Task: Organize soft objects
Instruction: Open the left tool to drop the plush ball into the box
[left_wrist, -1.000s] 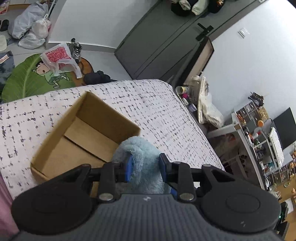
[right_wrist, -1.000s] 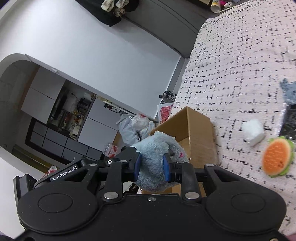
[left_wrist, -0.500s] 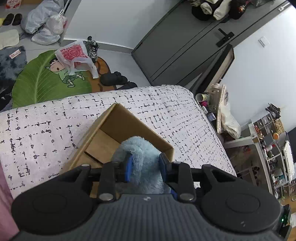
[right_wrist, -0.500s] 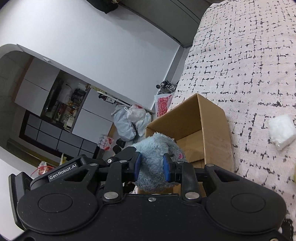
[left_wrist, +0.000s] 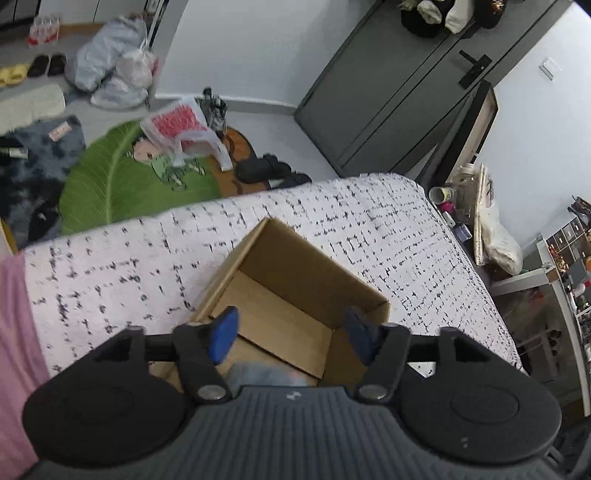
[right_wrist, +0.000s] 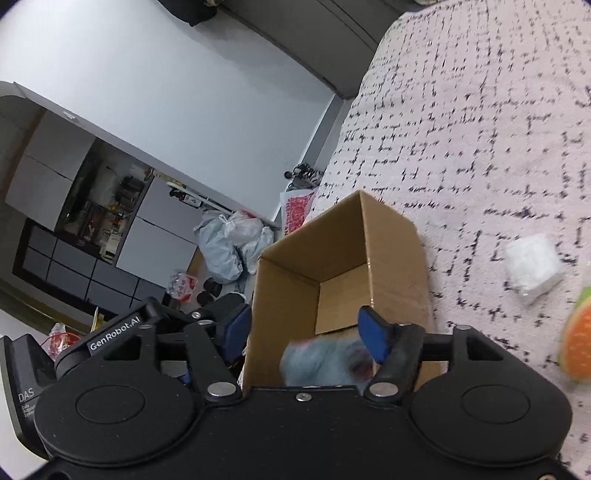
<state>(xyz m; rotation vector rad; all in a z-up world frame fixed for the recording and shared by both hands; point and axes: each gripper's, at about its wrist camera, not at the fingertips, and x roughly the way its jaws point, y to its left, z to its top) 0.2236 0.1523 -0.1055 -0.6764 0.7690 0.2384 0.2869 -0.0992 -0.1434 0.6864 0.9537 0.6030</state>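
1. Cardboard is the landmark: an open cardboard box (left_wrist: 295, 291) is seen on the speckled bedspread (left_wrist: 388, 229), and all places below are given relative to it.
2. A blue-grey plush toy (right_wrist: 325, 360) is seen, blurred, inside the box at its near end, between the spread fingers of both grippers and gripped by neither.
3. That item is judged to be stowed, or in the act of dropping in; which of the two cannot be told through the blur.
4. Work is judged to be left: a white soft wad (right_wrist: 533, 267) and an orange-and-green plush piece (right_wrist: 576, 339) are seen on the bedspread beyond the box's right side, well apart from it.
5. The left gripper (left_wrist: 290, 334) is held above the box's near edge, angled down into it, its jaws spread wide and nothing held.
6. The right gripper (right_wrist: 306, 332) is posed over the near left corner of the box, tilted toward the interior, likewise released and unloaded.
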